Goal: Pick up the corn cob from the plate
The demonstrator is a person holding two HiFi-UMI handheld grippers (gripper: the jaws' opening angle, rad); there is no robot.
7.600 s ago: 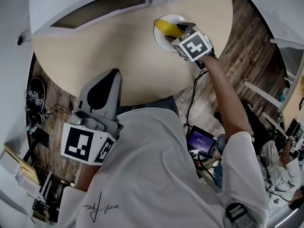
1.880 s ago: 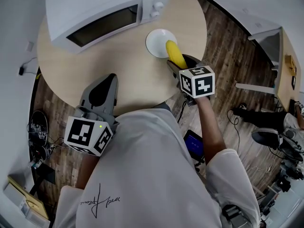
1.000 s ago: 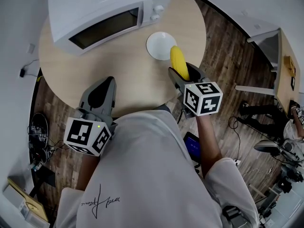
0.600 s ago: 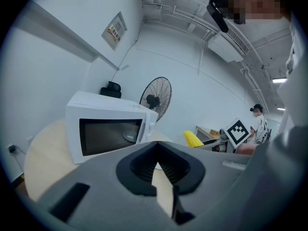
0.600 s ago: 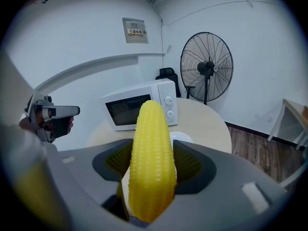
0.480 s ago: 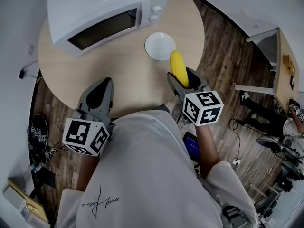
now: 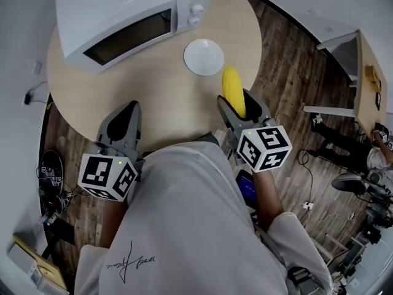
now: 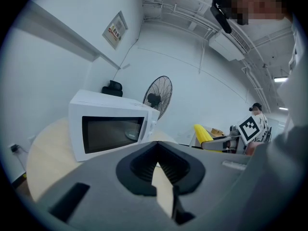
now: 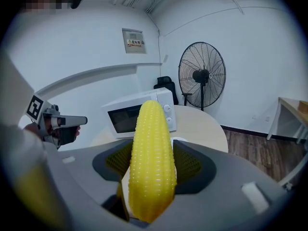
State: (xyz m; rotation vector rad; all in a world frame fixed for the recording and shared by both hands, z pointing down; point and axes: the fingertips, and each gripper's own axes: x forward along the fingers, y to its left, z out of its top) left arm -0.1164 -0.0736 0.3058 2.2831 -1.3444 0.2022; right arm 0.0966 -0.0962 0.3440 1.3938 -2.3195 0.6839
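The yellow corn cob (image 7: 232,86) stands upright in my right gripper (image 7: 237,101), which is shut on it; the cob is held in the air over the table's near right edge. In the right gripper view the corn cob (image 9: 151,129) fills the gap between the jaws of the right gripper (image 9: 153,147). The white plate (image 7: 204,56) lies bare on the table, a short way beyond the cob. My left gripper (image 7: 125,112) hovers at the table's near left edge, shut and holding nothing. From the left gripper (image 8: 156,154) the corn cob (image 8: 202,132) shows at the right.
A white microwave (image 7: 132,17) with its door closed takes up the far left of the round wooden table (image 7: 153,85). A standing fan (image 9: 202,76) is behind the table. Another table (image 7: 368,72) stands off to the right, and cables and gear lie on the floor.
My right gripper, shut on the corn cob, has lifted it off the plate and drawn it back toward the person, past the table's edge. The left gripper has barely moved.
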